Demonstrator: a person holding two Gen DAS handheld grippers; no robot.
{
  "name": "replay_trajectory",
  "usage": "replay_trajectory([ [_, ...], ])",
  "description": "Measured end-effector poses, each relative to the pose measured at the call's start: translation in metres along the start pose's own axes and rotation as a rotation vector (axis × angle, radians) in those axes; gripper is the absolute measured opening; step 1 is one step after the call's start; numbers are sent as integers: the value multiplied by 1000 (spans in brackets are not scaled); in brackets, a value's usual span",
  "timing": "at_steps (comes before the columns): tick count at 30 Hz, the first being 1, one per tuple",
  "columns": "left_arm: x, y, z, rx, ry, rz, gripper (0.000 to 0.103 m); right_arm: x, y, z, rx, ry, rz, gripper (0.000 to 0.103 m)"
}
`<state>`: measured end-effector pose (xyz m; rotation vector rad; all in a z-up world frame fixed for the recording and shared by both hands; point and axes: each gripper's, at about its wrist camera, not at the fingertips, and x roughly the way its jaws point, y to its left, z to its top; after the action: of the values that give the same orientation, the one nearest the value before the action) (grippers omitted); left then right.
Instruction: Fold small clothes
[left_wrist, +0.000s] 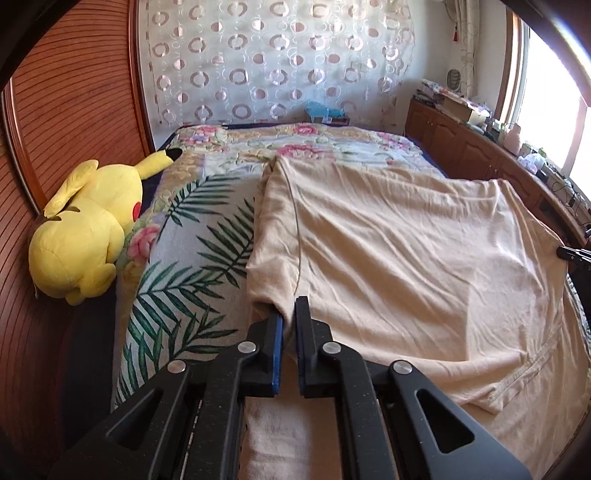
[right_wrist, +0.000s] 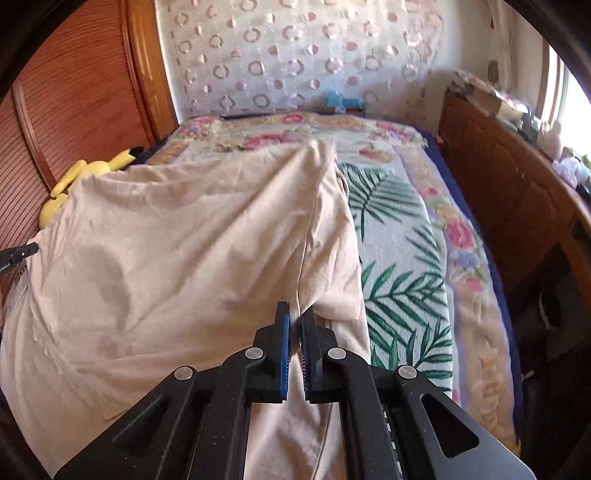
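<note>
The left claw (left_wrist: 290, 314) was clenched on the near left edge of the cream garment (left_wrist: 388, 240), fabric pinched between its blue pads. The right claw (right_wrist: 295, 314) gripped the garment's near right edge the same way. The garment lay spread between them on the bed's floral blanket (left_wrist: 192, 221). Farther left, a yellow plush toy (left_wrist: 85, 229) rested against the wooden headboard (left_wrist: 74, 92).

Home bedroom. Wide bed under floral and palm-leaf patterned blanket (left_wrist: 184, 236). Yellow plush toy with black-tipped ears (left_wrist: 85, 229) at bed edge, against reddish slatted wooden wardrobe door (left_wrist: 74, 92). Sheer white curtain with ring pattern (left_wrist: 277, 62) behind bed. Low brown wooden cabinets (left_wrist: 465, 147), cluttered top, beneath bright window (left_wrist: 554, 103).
</note>
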<state>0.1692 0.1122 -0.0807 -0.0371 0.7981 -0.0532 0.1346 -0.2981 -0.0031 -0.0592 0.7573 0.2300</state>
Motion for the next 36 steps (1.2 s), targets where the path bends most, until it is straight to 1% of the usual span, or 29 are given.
replay_trajectory([
  [3, -5, 1, 4, 2, -18, -8, 6, -17, 5, 1, -5, -69, 0, 5],
  [7, -12, 3, 9, -7, -36, -27, 4, -34, 7, 1, -12, -129, 11, 5],
  [11, -36, 6, 11, -26, -86, -57, 4, -51, 7, -4, -17, -168, 24, 5],
  [14, -59, 8, 5, -32, -123, -80, 4, -66, 4, -18, -24, -186, 39, 5],
  [16, -75, 9, -2, -37, -138, -87, 4, -76, -2, -32, -29, -192, 54, 5],
  [19, -95, 11, -16, -38, -156, -102, 4, -88, -1, -51, -43, -189, 70, 5],
  [23, -116, 15, -35, -42, -161, -112, 3, -108, -4, -72, -56, -181, 87, 5],
  [29, -146, 18, -55, -43, -163, -116, 4, -140, -13, -87, -51, -185, 121, 5],
  [31, -158, 20, -58, -44, -167, -105, 4, -155, -16, -92, -52, -193, 137, 5],
  [33, -163, 23, -63, -49, -162, -88, 3, -164, -17, -98, -62, -199, 119, 5],
  [36, -150, 29, -77, -70, -113, -45, 4, -155, -20, -107, -66, -160, 85, 5],
])
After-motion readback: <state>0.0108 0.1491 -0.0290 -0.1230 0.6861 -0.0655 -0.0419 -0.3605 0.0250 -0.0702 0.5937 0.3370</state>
